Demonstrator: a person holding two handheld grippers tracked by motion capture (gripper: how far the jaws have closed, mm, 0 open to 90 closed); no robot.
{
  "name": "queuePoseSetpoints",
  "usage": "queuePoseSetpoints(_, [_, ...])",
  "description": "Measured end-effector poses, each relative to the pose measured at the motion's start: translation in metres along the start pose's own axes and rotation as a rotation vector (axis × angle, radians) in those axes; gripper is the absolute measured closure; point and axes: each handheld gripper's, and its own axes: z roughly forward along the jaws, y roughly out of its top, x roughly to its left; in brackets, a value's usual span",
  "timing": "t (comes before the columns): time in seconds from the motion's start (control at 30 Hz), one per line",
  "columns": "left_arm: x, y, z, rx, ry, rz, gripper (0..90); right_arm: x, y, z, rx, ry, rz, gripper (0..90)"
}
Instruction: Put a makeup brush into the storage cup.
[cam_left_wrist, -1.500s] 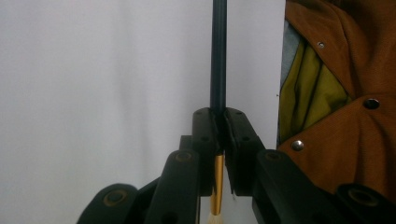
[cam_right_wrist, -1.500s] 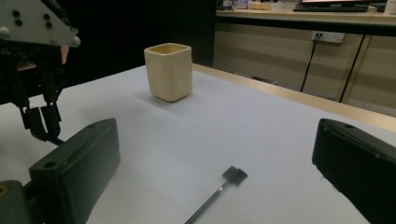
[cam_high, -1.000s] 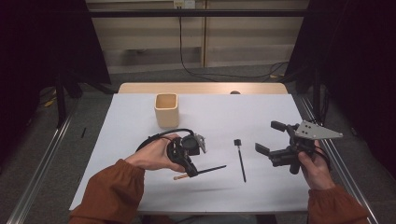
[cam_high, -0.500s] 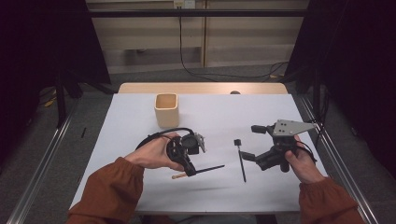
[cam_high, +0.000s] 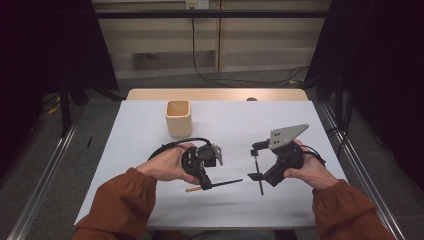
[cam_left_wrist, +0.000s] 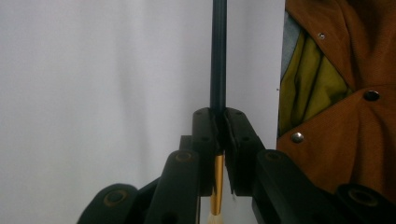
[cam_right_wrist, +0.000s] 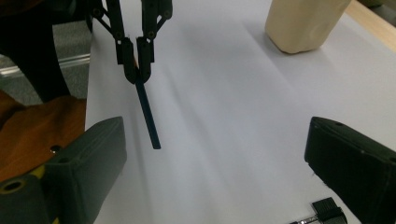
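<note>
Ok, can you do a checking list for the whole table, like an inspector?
Surface: white table, no spills seen.
Job's things: brush in the left gripper; black stick lying on the table; beige cup standing at the back.
Clutter: nothing seen.
Grippers: left gripper jaws shut on the brush; right gripper jaws wide, just been closing slightly, pressing nothing, above the black stick.
Cables: black cable loops from the left gripper; more cables behind the table.
Surroundings: dark curtains at both sides.

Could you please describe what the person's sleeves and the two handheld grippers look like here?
Both sleeves are rust-orange. The left gripper is black, with a black cable looping from it. The right gripper is black too, topped by a grey three-cornered plate. The fingers are blocky, dark and jointed with small rivets.
</note>
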Motion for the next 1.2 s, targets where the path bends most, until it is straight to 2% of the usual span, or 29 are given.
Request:
queuePoseSetpoints(0.1, [0.0,0.002,0.0,0.012,-0.011,0.001,83.6,-0.001,0.003,0.002,0.035,0.037,-0.017,5.4])
queuePoseSetpoints(0.2, [-0.001,0.004,0.001,0.027,-0.006,0.014,83.5,-0.001,0.008,0.007,0.108,0.074,-0.032,4.5])
queuePoseSetpoints(0.27, [-0.001,0.005,0.003,0.016,-0.001,0.008,83.5,-0.001,0.013,0.01,0.162,0.107,-0.029,5.2])
queuePoseSetpoints(0.37, [-0.001,0.006,0.003,0.027,-0.008,0.017,83.5,-0.001,0.019,0.015,0.224,0.135,-0.054,4.7])
queuePoseSetpoints(0.4, [-0.001,0.006,0.003,0.028,0.002,0.02,83.5,0.0,0.021,0.017,0.248,0.145,-0.063,5.0])
queuePoseSetpoints(0.47, [-0.001,0.006,0.002,0.03,-0.011,0.022,83.5,0.001,0.025,0.022,0.296,0.166,-0.082,6.4])
queuePoseSetpoints(0.53, [-0.002,0.006,0.001,0.026,-0.004,0.013,83.5,0.001,0.028,0.025,0.338,0.181,-0.089,10.7])
queuePoseSetpoints(0.57, [-0.002,0.006,0.001,0.025,-0.003,0.013,83.5,0.001,0.029,0.027,0.352,0.175,-0.104,14.8])
queuePoseSetpoints(0.6, [-0.002,0.005,0.001,0.026,-0.002,0.012,83.5,0.001,0.03,0.029,0.364,0.167,-0.108,14.8])
queuePoseSetpoints(0.67, [-0.002,0.005,0.002,0.024,0.0,0.008,83.5,0.0,0.032,0.034,0.407,0.183,-0.093,16.9])
queuePoseSetpoints(0.7, [-0.003,0.005,0.002,0.02,0.015,0.005,83.5,0.0,0.032,0.035,0.42,0.189,-0.085,18.5])
queuePoseSetpoints(0.73, [-0.001,0.006,0.001,0.037,0.007,0.019,83.6,0.0,0.032,0.037,0.445,0.193,-0.084,18.6])
queuePoseSetpoints(0.87, [-0.001,0.005,0.004,0.033,0.005,0.008,83.6,0.002,0.034,0.043,0.51,0.169,-0.126,20.4])
queuePoseSetpoints(1.0, [-0.001,0.005,0.003,0.034,0.025,0.02,83.6,0.002,0.035,0.047,0.544,0.158,-0.14,22.2])
queuePoseSetpoints(1.1, [-0.002,0.005,0.003,0.035,0.02,0.016,83.5,0.001,0.035,0.048,0.565,0.168,-0.15,25.4])
queuePoseSetpoints(1.2, [-0.002,0.005,0.003,0.034,0.014,0.015,83.6,0.002,0.034,0.051,0.574,0.184,-0.153,35.7])
